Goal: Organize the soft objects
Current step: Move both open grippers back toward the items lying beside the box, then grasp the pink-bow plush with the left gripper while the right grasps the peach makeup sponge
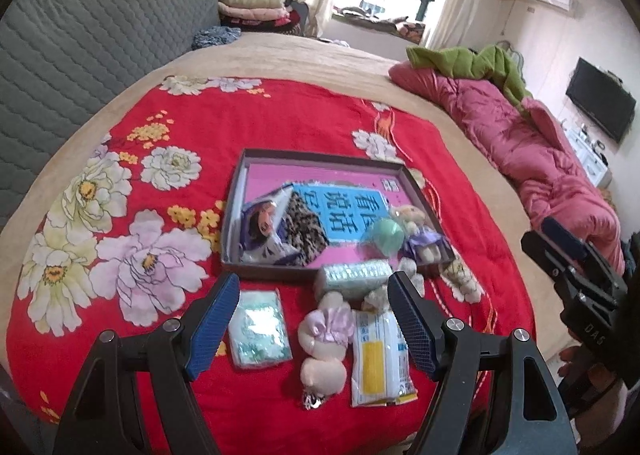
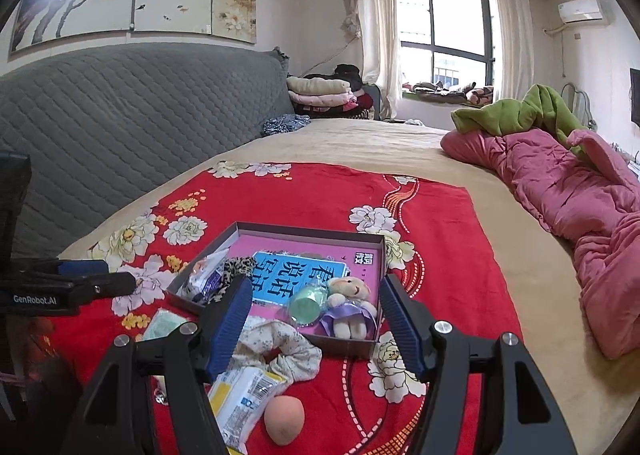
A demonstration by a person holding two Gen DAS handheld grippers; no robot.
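A shallow grey box (image 1: 320,155) (image 2: 308,230) lies on the red flowered cloth. It holds a small bear doll (image 1: 421,233) (image 2: 352,305), a green sponge (image 1: 386,237) (image 2: 305,305), a leopard-print piece (image 1: 305,225) and a printed packet (image 1: 262,229). My left gripper (image 1: 314,321) hangs open above a tissue pack (image 1: 260,329), a cream plush with a pink bow (image 1: 325,337) and a yellow-white packet (image 1: 380,359) (image 2: 244,391). My right gripper (image 2: 316,329) is open over a floral scrunchie (image 2: 282,347), with a peach sponge (image 2: 284,419) below it.
A wrapped tissue roll (image 1: 352,279) lies against the box's near wall. The red cloth (image 1: 280,115) covers a beige bed. A pink quilt (image 2: 580,207) and green blanket (image 2: 516,111) lie at the right, and a grey quilted headboard (image 2: 120,115) at the left.
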